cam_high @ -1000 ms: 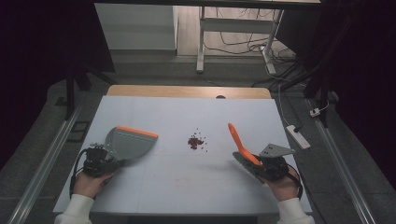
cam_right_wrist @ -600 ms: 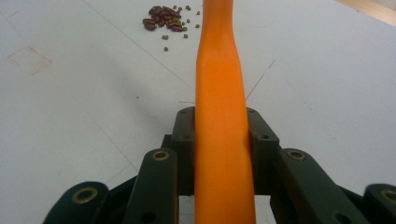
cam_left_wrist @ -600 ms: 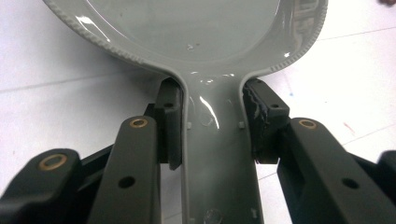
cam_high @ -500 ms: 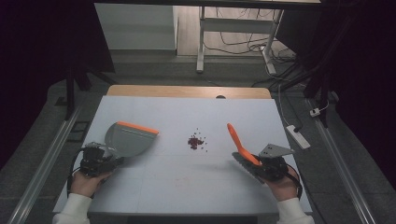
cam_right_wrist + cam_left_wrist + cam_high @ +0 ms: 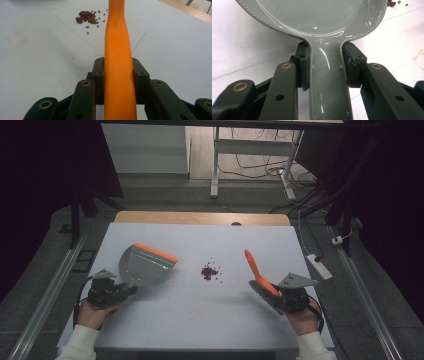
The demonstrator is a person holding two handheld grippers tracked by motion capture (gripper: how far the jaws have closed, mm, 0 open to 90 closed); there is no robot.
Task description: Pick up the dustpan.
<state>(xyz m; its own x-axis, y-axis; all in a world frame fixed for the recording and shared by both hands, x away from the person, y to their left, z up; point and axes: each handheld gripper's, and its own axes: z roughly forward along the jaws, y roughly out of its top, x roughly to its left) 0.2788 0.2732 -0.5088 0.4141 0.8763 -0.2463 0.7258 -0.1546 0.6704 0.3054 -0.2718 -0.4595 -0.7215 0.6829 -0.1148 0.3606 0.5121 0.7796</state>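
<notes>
The left gripper (image 5: pixel 111 291) pinches the handle of a grey plastic dustpan with an orange front lip (image 5: pixel 145 265) — its fingers (image 5: pixel 303 65) press both sides of the handle, the pan out over the white surface (image 5: pixel 200 320). The right gripper (image 5: pixel 287 298) clamps an orange-handled brush (image 5: pixel 257 271), fingers (image 5: pixel 140 75) tight against the handle. Between the two tools lies a small pile of dark red beans and tiny greenish seeds (image 5: pixel 210 271) — apart from both.
</notes>
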